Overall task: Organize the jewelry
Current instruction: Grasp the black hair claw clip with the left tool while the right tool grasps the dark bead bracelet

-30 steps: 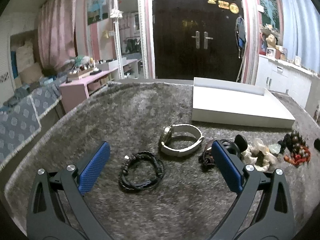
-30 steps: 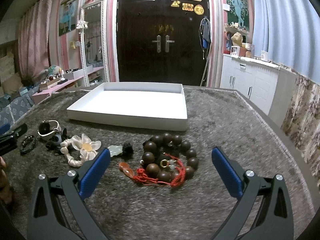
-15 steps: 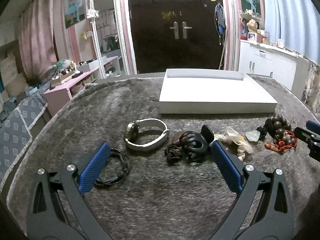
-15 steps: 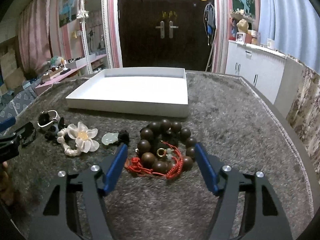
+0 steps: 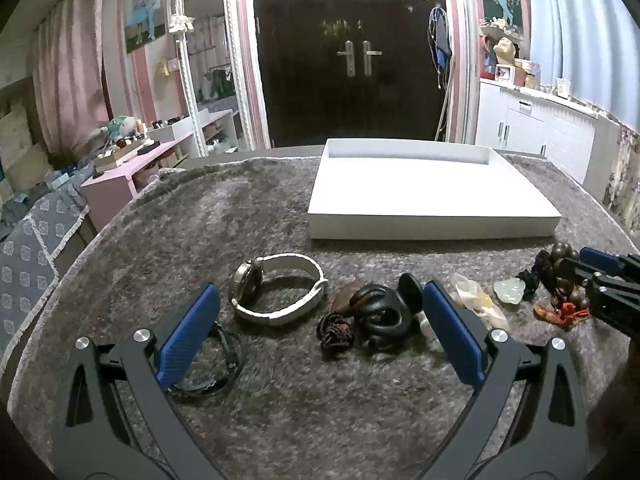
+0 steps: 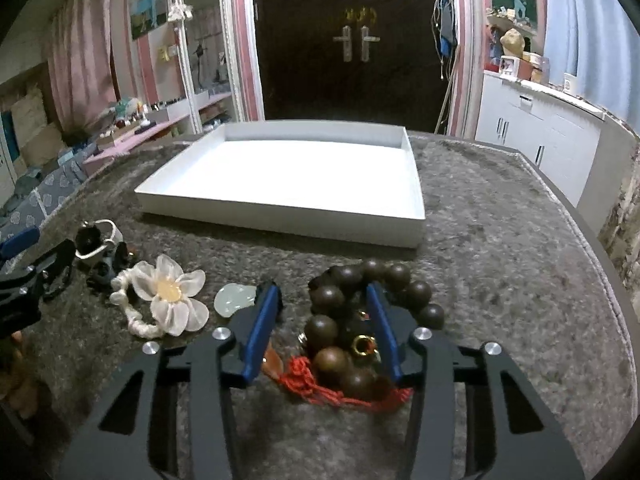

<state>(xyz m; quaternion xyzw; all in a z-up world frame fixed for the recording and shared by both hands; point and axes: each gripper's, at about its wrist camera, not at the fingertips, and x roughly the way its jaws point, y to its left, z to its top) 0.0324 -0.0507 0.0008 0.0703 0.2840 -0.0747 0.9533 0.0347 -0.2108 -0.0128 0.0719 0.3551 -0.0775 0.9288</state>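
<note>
one wooden bead bracelet point(image 6: 360, 320) with a red cord lies on the grey shag mat point(image 6: 500, 280) in front of the white tray point(image 6: 288, 178), and our right gripper point(image 6: 324, 320) straddles it, jaws closing, blue pads not yet clearly pressing the beads. just left of it sit a pale jade pendant point(image 6: 234, 298) and a white fabric flower point(image 6: 170, 300). our left gripper point(image 5: 320, 340) hangs wide open above a black bangle point(image 5: 378, 316), with a white-strapped watch point(image 5: 276, 288) and a black cord bracelet point(image 5: 216, 364) nearby.

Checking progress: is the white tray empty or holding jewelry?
Empty: the white tray shows only bare floor in both views.
</note>
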